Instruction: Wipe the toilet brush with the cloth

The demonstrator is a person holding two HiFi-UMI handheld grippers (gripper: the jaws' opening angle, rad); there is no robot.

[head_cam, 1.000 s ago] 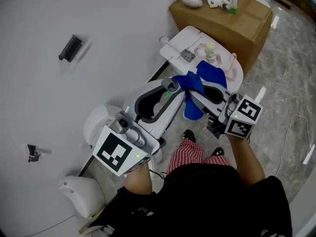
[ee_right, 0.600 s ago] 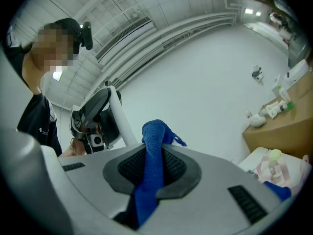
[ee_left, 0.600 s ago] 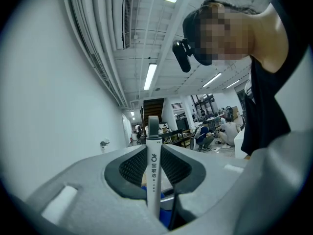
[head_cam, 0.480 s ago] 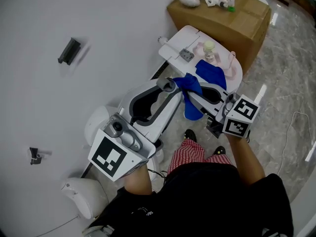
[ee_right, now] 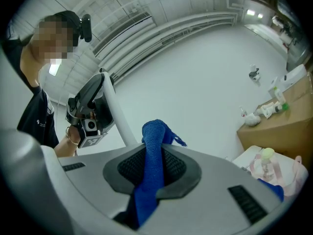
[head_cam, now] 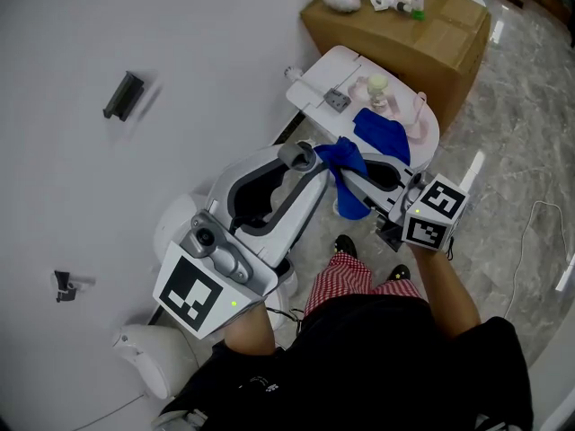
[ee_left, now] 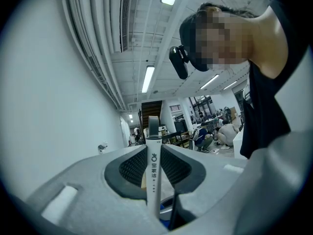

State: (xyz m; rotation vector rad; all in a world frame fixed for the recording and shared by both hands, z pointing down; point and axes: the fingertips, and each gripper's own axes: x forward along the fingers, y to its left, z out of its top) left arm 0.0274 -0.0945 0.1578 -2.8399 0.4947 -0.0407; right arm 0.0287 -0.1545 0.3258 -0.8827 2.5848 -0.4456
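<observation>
The toilet brush's white handle (ee_left: 153,175), with a grey cap on top, stands upright between the pads of my left gripper (ee_left: 153,148), which is shut on it. In the right gripper view the handle (ee_right: 120,116) slants from the left gripper (ee_right: 90,109) down to the blue cloth (ee_right: 152,165). My right gripper (ee_right: 155,148) is shut on that cloth, which bunches above the jaws against the handle. In the head view the left gripper (head_cam: 304,158) and right gripper (head_cam: 349,164) meet tip to tip, with the cloth (head_cam: 350,196) hanging below. The brush head is hidden.
A white toilet (head_cam: 341,65) stands just beyond the grippers, with a second blue cloth (head_cam: 384,133) and a small bottle on it. Behind it is a cardboard box (head_cam: 422,39) with small items on top. White round containers (head_cam: 172,224) sit by the wall at left.
The left gripper's marker cube has drifted toward the lower left of the head view. The right gripper with the cloth has sunk slightly. Both grips are unchanged.
</observation>
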